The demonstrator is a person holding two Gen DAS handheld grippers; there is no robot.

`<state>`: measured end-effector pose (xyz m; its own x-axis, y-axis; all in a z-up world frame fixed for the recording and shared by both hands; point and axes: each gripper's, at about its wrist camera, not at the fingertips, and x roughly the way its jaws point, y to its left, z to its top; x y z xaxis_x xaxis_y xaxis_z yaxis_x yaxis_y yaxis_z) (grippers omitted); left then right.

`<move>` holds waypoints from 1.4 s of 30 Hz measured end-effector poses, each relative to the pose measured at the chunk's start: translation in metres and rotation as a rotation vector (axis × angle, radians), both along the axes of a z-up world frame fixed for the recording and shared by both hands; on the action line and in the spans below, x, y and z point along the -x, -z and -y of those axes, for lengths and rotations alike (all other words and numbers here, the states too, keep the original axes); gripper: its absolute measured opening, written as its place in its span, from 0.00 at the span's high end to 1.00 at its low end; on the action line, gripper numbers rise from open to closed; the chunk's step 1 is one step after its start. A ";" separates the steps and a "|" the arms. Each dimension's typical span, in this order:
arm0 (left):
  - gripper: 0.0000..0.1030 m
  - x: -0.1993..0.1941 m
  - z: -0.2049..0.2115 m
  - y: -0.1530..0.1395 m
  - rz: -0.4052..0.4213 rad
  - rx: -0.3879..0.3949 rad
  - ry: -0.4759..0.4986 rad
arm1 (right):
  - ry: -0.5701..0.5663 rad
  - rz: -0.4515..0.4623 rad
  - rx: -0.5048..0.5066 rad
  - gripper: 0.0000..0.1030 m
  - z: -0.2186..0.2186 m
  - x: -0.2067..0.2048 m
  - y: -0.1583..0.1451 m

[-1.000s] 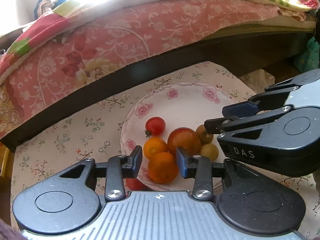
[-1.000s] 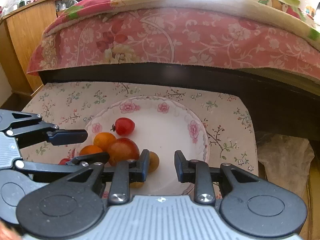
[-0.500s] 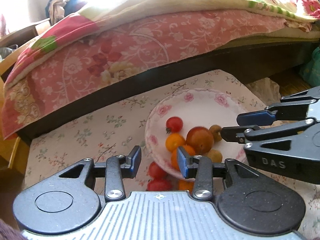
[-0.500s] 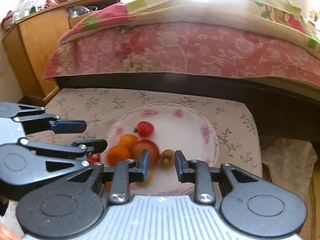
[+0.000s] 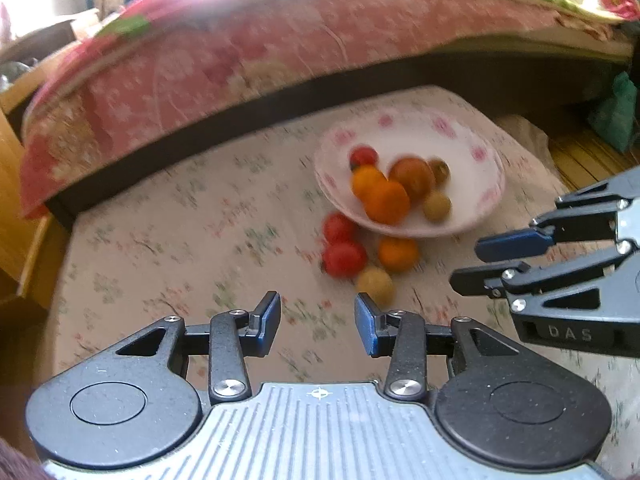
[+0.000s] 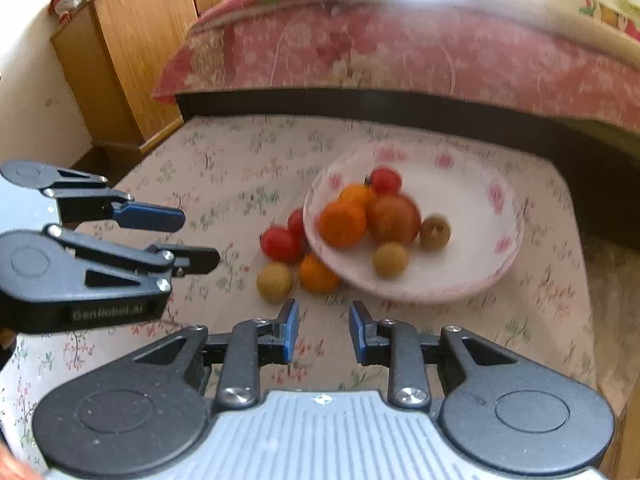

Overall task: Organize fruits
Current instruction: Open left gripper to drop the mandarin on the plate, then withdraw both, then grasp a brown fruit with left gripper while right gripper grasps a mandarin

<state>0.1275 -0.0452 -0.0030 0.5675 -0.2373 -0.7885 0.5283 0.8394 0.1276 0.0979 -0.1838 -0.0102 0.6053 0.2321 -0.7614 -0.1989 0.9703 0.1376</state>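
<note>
A white floral plate on the flowered table holds a red tomato, oranges, a large red-orange fruit and two tan fruits. Beside its near-left rim lie two red tomatoes, an orange and a tan fruit. My left gripper is open and empty, short of the loose fruit. My right gripper is open and empty, near the plate's front rim.
A bed with a pink floral cover and dark frame runs along the table's far edge. A wooden cabinet stands at the far left. A plastic bag lies right of the table.
Both grippers have drawn back from the plate, still open and empty. The loose fruit beside the plate has come into full view.
</note>
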 end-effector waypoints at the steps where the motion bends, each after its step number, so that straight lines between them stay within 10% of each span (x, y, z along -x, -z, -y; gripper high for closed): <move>1: 0.52 0.001 0.001 0.004 -0.013 -0.001 0.008 | 0.003 -0.007 -0.001 0.71 0.000 0.001 0.002; 21: 0.67 -0.017 0.042 0.037 -0.044 0.009 0.013 | 0.056 -0.042 -0.037 0.71 0.025 0.001 0.010; 42: 0.67 -0.001 -0.010 0.029 -0.069 0.059 -0.015 | 0.138 0.027 -0.117 0.71 -0.009 -0.031 0.035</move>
